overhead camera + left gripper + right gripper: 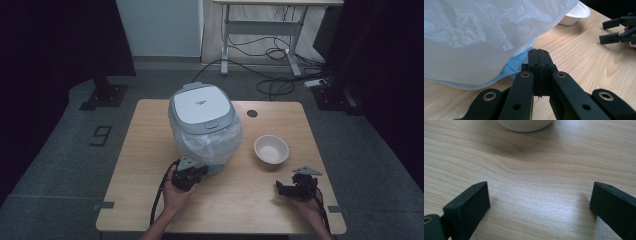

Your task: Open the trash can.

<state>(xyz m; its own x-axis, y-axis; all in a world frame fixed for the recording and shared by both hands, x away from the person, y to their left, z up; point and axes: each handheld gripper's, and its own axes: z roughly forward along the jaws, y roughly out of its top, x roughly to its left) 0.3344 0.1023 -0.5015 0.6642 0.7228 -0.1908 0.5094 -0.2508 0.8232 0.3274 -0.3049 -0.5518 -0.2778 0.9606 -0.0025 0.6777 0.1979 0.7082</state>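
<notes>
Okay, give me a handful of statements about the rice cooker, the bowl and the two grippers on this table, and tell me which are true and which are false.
1. The rice cooker sits inside a clear plastic bag. True.
2. The white bowl holds rice. False: it looks empty.
3. The left gripper is shut. True.
4. The right gripper grips the bowl. False: its jaws stand open over bare table.
5. The cooker's lid is open. False: it is closed.

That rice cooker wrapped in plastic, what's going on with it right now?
A person at a light wooden table holds a hand-held gripper in each hand. The left hand-held gripper, jaws shut, sits at the lower edge of the clear plastic bag that covers the white and grey rice cooker; whether it pinches the bag I cannot tell. The right hand-held gripper rests open near the empty white bowl.
</notes>
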